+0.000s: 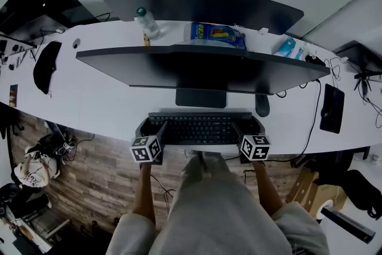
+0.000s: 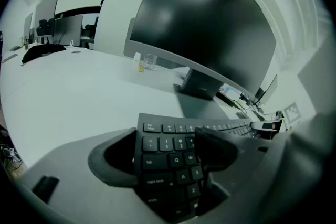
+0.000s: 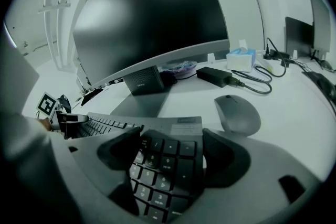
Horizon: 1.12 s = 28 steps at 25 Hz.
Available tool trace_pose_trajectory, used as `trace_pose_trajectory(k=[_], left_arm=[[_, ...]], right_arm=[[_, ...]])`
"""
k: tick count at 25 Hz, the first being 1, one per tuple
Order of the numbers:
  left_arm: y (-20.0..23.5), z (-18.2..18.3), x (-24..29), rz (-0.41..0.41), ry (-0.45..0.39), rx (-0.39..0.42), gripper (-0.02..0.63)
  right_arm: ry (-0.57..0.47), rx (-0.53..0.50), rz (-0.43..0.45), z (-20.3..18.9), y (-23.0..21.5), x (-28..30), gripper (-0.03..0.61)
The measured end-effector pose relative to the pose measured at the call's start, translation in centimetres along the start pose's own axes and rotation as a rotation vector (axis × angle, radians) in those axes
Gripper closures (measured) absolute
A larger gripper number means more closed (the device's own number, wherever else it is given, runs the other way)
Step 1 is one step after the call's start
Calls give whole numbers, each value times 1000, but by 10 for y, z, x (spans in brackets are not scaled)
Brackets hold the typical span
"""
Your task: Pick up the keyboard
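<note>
The black keyboard (image 1: 200, 128) lies flat on the white desk (image 1: 107, 101), close to its front edge and under the monitor. My left gripper (image 1: 152, 127) is at the keyboard's left end. In the left gripper view its jaws stand wide apart (image 2: 168, 152): one is beside the keyboard's left edge and the other is over the number and letter keys (image 2: 163, 144). My right gripper (image 1: 248, 127) is at the right end, also wide open (image 3: 170, 153), straddling the number pad (image 3: 168, 162).
A grey mouse (image 1: 262, 105) (image 3: 237, 114) sits just right of the keyboard. The wide curved monitor (image 1: 203, 68) and its stand (image 1: 200, 97) are directly behind. A bottle (image 1: 147, 22), a blue packet (image 1: 218, 34) and a tissue box (image 1: 286, 46) stand further back. Cables (image 3: 257, 77) run on the right.
</note>
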State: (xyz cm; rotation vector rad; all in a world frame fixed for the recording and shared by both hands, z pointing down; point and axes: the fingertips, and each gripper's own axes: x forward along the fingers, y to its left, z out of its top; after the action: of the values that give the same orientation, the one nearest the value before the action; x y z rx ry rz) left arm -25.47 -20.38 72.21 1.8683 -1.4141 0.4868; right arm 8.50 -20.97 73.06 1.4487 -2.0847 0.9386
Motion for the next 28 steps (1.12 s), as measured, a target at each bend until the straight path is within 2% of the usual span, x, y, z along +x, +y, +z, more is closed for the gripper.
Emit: trace_pose_trajectory(k=[13,28], left_arm=[[-27,42,-35,-13,-88,27,287],[-57,112,-75,-48,-241,91,287]], right_arm=[[-104,-33,-4,44,9,-43,221],[-282,-82,-16,111,22,-94,219]])
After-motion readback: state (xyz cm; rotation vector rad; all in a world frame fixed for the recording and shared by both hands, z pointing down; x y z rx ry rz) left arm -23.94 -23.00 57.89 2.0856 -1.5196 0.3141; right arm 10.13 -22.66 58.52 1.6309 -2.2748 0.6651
